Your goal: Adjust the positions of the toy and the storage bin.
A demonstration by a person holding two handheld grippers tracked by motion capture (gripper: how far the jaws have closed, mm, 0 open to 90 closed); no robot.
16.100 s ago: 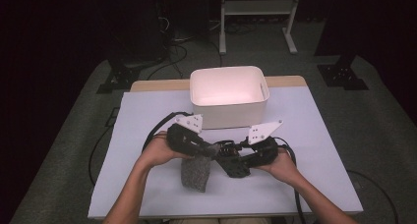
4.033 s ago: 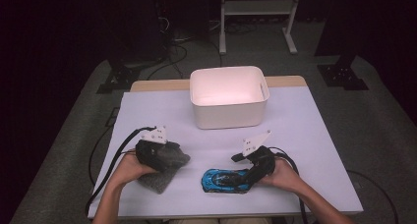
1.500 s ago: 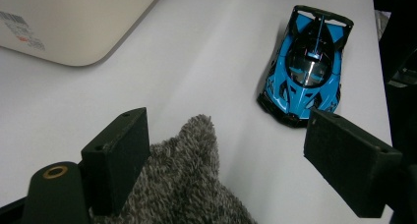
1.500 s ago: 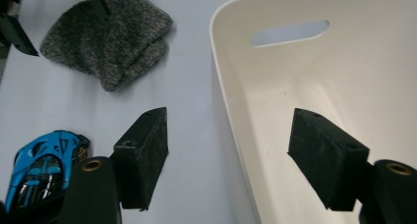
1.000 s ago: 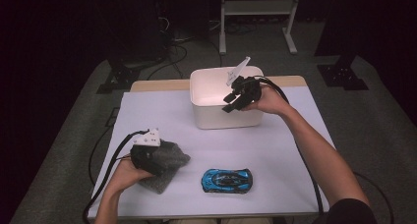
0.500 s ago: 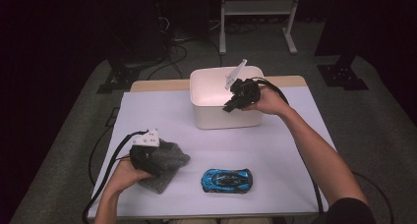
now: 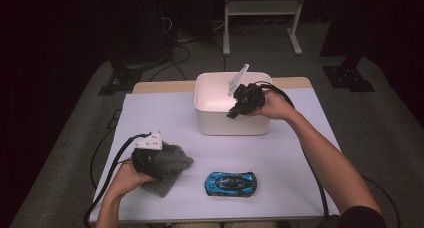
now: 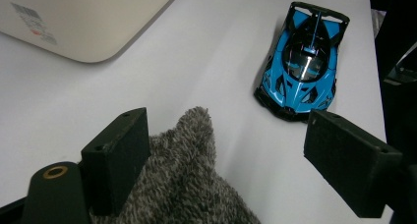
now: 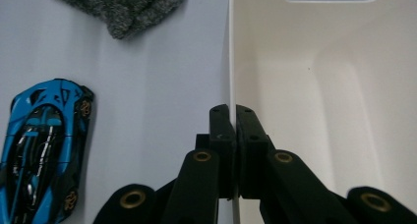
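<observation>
I find my right gripper (image 7: pixel 234 111) at the white bin (image 7: pixel 215 123), its jaws pressed together on the bin's near wall, one jaw inside and one outside. My left gripper (image 8: pixel 236 150) rests over the grey knitted cloth (image 7: pixel 167 173) with jaws spread wide; the cloth lies between them. The blue toy car (image 7: pixel 230 184) sits on the table (image 7: pixel 290 158) just beside the cloth, apart from both grippers.

Dark lab (floor cables (image 7: pixel 170 43), stand (image 7: pixel 260 8))
</observation>
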